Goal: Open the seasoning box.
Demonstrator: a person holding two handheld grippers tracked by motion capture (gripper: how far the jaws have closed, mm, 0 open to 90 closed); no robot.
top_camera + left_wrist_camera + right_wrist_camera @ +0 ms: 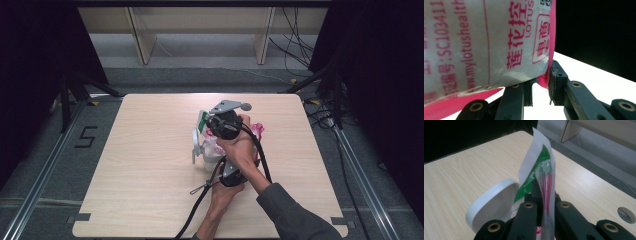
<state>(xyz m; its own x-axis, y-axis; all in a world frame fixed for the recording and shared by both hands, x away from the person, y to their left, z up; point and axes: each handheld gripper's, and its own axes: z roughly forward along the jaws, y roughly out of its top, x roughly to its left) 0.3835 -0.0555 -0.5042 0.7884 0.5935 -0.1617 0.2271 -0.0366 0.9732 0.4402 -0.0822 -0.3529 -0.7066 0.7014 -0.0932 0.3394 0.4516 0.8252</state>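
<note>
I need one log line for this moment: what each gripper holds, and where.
left gripper: shut on pink bag | right gripper: shut on green-white packet | white bowl beside | table centre

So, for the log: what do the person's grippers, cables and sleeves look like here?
Both grippers have black jointed jaws with brass-coloured pivot pins. The right gripper carries a grey three-cornered plate on top. A black cable trails from the left gripper toward the table's near edge. The right forearm wears a dark grey sleeve.

Wooden table, floor cables, shelf legs
</note>
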